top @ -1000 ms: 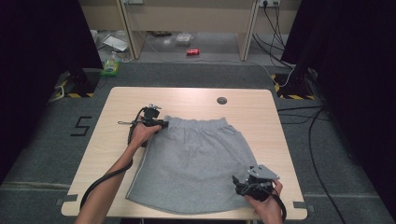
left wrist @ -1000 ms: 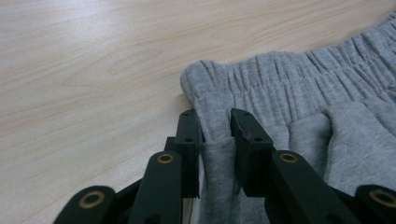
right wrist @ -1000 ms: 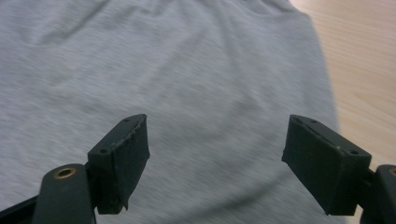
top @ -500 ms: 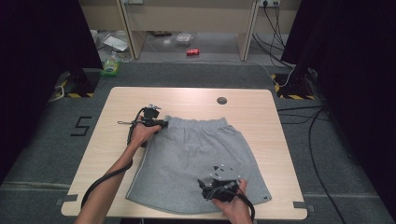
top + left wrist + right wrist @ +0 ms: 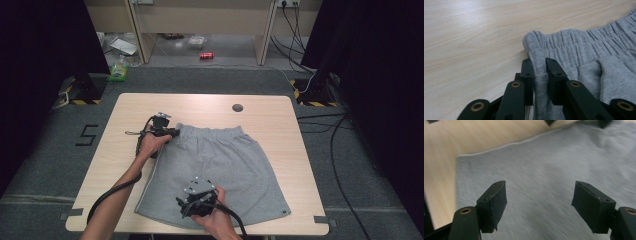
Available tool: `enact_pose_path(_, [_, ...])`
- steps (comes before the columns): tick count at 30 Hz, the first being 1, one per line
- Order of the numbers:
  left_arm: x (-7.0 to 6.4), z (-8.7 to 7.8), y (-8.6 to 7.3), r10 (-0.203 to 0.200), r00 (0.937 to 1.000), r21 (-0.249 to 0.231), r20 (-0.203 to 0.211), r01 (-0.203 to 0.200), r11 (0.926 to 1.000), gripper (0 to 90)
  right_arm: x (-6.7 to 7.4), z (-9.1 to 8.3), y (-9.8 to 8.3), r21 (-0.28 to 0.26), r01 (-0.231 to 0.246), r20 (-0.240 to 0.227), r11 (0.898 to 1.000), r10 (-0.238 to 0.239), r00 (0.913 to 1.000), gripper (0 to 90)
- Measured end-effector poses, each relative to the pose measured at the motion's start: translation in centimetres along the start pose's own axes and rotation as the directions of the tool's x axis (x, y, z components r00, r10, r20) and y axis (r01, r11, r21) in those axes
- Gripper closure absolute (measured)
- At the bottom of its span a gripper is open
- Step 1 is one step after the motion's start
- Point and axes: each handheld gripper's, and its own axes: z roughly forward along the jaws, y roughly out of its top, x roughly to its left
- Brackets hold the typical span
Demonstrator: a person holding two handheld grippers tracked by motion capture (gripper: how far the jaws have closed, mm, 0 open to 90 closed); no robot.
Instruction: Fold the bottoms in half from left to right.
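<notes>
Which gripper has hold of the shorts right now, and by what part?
The left gripper pinches the grey shorts at the side edge just below the waistband corner. The right gripper holds nothing; its jaws stand open over the cloth.

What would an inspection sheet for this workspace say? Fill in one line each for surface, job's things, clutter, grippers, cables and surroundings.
Surface: pale wooden table, a small dark round fitting near its far edge.
Job's things: grey shorts lying flat, waistband toward the far side.
Clutter: nothing seen on the table.
Grippers: left gripper shut on the shorts' waistband corner; right gripper open above the fabric near the hem, gripping nothing.
Cables: gripper cable trailing beside the left forearm; more cables on the floor at right.
Surroundings: grey carpet, red can and litter by the far desk.
</notes>
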Motion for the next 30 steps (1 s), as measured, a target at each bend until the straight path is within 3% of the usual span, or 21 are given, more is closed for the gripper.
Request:
enact_pose_path(8, [0.0,0.0,-0.1,-0.002,1.0000,-0.008,0.003,0.002,1.0000,76.6,3.4,3.2,1.8,0.019,0.053,-0.076,0.998,-0.052,0.9958,28.1])
enact_pose_path(17, [0.0,0.0,0.0,0.004,1.0000,0.002,0.003,-0.004,1.0000,76.6,6.2,5.5,2.8,0.030,0.098,-0.143,0.995,-0.093,0.9853,31.4])
enact_pose_path(30, [0.5,-0.5,0.2,0.022,0.9997,0.039,-0.011,-0.022,0.9990,76.7,8.8,7.9,3.3,0.062,0.143,-0.198,0.988,-0.129,0.9717,41.2])
